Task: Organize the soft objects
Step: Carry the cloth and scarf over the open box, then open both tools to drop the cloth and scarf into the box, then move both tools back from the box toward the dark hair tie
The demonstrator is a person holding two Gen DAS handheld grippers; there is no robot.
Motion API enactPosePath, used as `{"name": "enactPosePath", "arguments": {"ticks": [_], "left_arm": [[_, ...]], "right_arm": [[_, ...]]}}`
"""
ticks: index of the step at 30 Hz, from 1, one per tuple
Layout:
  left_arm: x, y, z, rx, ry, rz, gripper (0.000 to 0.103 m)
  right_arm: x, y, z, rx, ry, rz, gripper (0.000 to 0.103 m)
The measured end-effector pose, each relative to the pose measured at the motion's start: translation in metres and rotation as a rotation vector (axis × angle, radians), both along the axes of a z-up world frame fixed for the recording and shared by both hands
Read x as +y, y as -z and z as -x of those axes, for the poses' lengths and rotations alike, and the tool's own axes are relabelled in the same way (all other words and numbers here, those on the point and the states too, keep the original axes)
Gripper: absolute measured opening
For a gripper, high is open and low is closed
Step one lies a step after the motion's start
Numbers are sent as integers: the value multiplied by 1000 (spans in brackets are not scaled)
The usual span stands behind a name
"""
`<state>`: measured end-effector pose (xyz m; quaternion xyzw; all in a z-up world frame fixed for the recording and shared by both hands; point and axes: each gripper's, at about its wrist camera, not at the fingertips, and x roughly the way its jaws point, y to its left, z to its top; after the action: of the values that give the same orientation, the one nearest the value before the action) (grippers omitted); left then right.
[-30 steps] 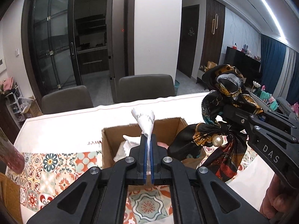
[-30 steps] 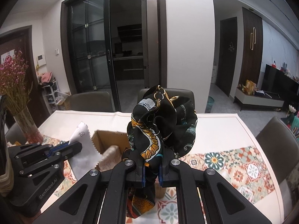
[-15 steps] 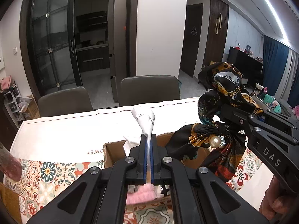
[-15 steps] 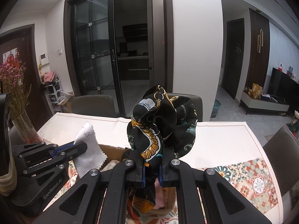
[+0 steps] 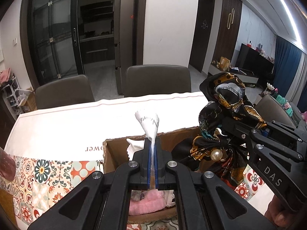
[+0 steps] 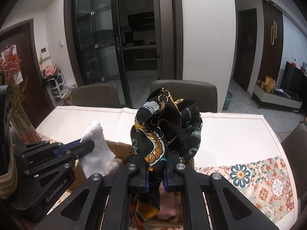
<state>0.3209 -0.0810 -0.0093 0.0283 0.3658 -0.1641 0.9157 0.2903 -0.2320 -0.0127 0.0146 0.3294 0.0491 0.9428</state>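
Note:
My left gripper point(image 5: 152, 149) is shut on a white zigzag-edged cloth point(image 5: 148, 123) and holds it above an open cardboard box point(image 5: 115, 143). The cloth also shows in the right wrist view point(image 6: 96, 149). My right gripper point(image 6: 155, 169) is shut on a black patterned silk scarf point(image 6: 166, 132) with a pearl, over the right part of the box. The scarf also shows in the left wrist view point(image 5: 224, 115). A pink towel point(image 5: 145, 204) and another white cloth point(image 5: 134, 147) lie inside the box.
The box stands on a table with a white cover point(image 5: 67, 126) and a floral tiled runner point(image 5: 44, 182). Two dark chairs point(image 5: 157, 82) stand at the far side. A vase of pink flowers point(image 6: 17, 115) stands at the left.
Both grippers have moved forward and over the box with their cloths. The box now sits closer beneath them, and the pink towel inside has come into view.

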Motion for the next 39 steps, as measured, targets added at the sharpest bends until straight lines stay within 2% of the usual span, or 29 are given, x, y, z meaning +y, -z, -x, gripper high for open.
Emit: {"name": "enactPosePath", "arguments": {"ticks": [4,5,6,8,9,10,11,13,17,23,29,39], "left_arm": [[1,9,-2,19,-7,-7,7],[1,11,-2,23,-11,-9,16],[2,12,-2,29,-14,-11,31],[3,13,0,24,-25,-17,50],[3,13,1,21,-30,-18,56],[4,13,2,18,-37,-22,58],[5,13,2,15,-45,-27,59],[7,13,3,11,-57,-36,61],[11,14,5,9,-80,-50,65],[14,11,12,-3,-95,-57,68],[15,-5,25,-29,-103,-57,68],[12,-37,68,-98,-105,-57,73]], "right_arm": [[2,7,-5,24,-8,1,14],[3,9,-6,29,-9,-1,14],[4,10,-7,34,-10,-1,15],[4,11,-11,47,-5,0,23],[4,12,-11,51,0,2,27],[3,13,-10,55,3,2,36],[3,13,-10,56,6,3,48],[2,14,-8,50,19,7,58],[3,12,-5,39,45,26,67],[4,9,-1,36,48,31,67],[2,0,9,17,60,29,68],[-2,-33,55,-58,82,31,68]]}}
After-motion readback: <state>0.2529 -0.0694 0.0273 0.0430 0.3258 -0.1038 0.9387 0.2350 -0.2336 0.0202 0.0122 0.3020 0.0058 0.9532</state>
